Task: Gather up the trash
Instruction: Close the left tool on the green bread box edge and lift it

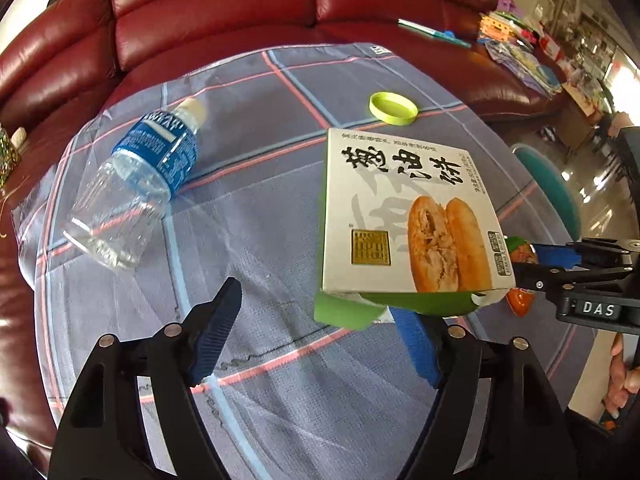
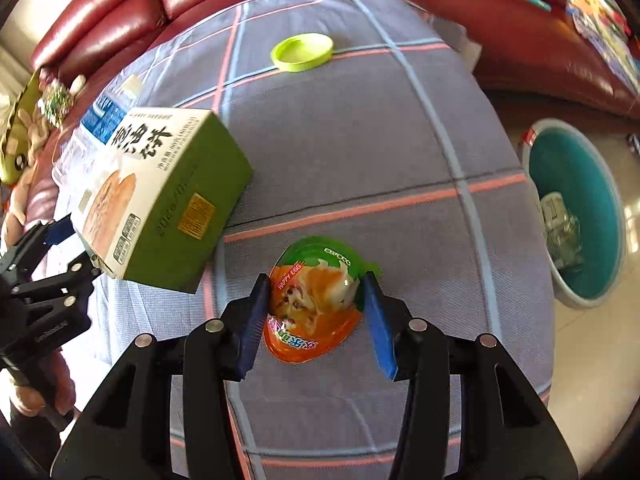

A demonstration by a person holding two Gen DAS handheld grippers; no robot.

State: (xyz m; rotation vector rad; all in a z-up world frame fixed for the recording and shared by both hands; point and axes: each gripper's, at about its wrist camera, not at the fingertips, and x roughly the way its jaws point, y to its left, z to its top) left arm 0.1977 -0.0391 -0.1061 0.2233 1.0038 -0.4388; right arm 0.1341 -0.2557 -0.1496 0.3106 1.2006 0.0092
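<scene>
Two grippers work the checked cloth (image 2: 360,140), and ours on the right is the one placed to score. The right gripper (image 2: 316,280) stands over the orange-and-green "Happy Egg" snack packet (image 2: 316,308), its fingers spread to either side. The packet lies flat directly between them. Its long axis runs roughly forward along the fingers, so they span its narrower width. The left pad (image 2: 256,312) appears to touch the packet's edge and the right pad sits just beside the other edge. We see no squeeze yet.

The left gripper (image 1: 316,300) is released and wide apart, holding nothing between its pads. A white-and-green scallion pancake box (image 1: 400,208) sits tilted just over its right finger. From the right wrist view, one corner of the box meets that gripper's tip.

Forward and to the left of the left gripper lies an empty blue-labelled water bottle (image 1: 140,184) on its side. A lime-green lid (image 1: 394,109) lies farther ahead. We judge the next move to be a simple closing on the packet, then a carry to the teal basin (image 2: 580,168) off to the right gripper's right, below the cloth's edge.
</scene>
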